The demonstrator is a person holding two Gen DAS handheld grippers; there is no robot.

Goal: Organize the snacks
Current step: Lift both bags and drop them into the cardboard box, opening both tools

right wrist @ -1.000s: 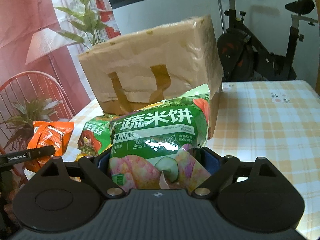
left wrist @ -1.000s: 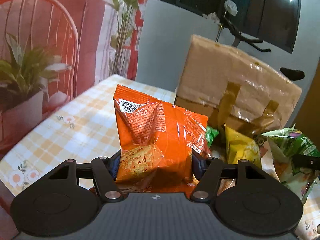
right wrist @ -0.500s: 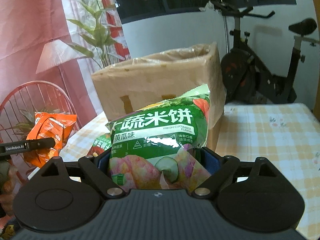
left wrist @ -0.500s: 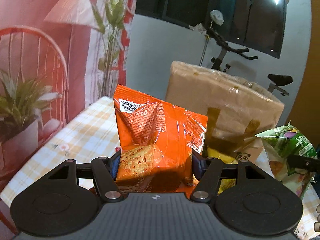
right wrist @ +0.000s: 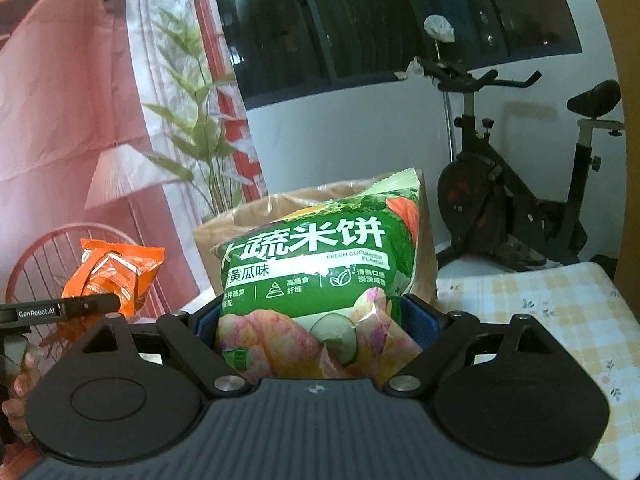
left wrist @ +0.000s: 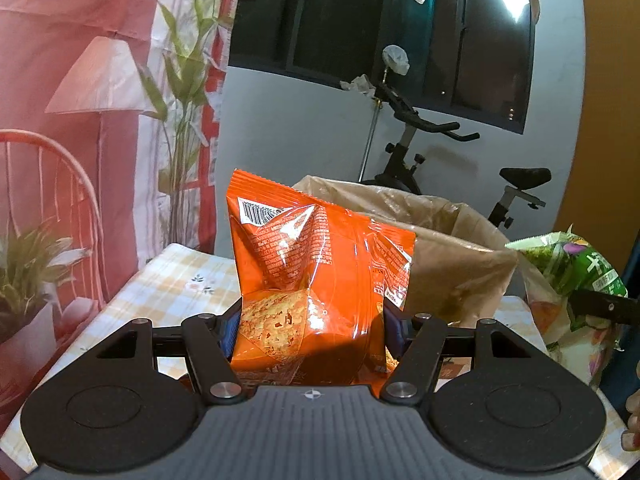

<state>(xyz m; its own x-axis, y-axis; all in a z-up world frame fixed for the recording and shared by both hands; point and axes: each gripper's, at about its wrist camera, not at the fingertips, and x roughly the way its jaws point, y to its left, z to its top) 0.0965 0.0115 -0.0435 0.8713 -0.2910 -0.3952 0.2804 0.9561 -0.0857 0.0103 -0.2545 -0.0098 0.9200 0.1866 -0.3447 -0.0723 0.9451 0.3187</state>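
Observation:
My left gripper [left wrist: 312, 328] is shut on an orange snack bag [left wrist: 316, 276], held upright above the table. My right gripper [right wrist: 316, 320] is shut on a green rice-cracker bag [right wrist: 320, 276]. Behind both bags stands a tall brown paper bag [left wrist: 452, 264], its open top showing in the left wrist view. The same brown paper bag [right wrist: 248, 220] sits just behind the green bag in the right wrist view. The green bag [left wrist: 576, 280] shows at the right edge of the left wrist view. At the left of the right wrist view hangs the orange bag [right wrist: 116, 272], held by the other gripper.
A table with a yellow checked cloth [right wrist: 540, 312] lies below both grippers. An exercise bike [right wrist: 520, 200] stands behind the table on the right. A curtain with a plant and lamp print [left wrist: 100, 100] hangs on the left. A person's fingers [right wrist: 18, 392] grip the left handle.
Both grippers have risen with their bags. The brown paper bag's front and handles have dropped from view and its open top now shows. The loose snacks on the table are no longer seen.

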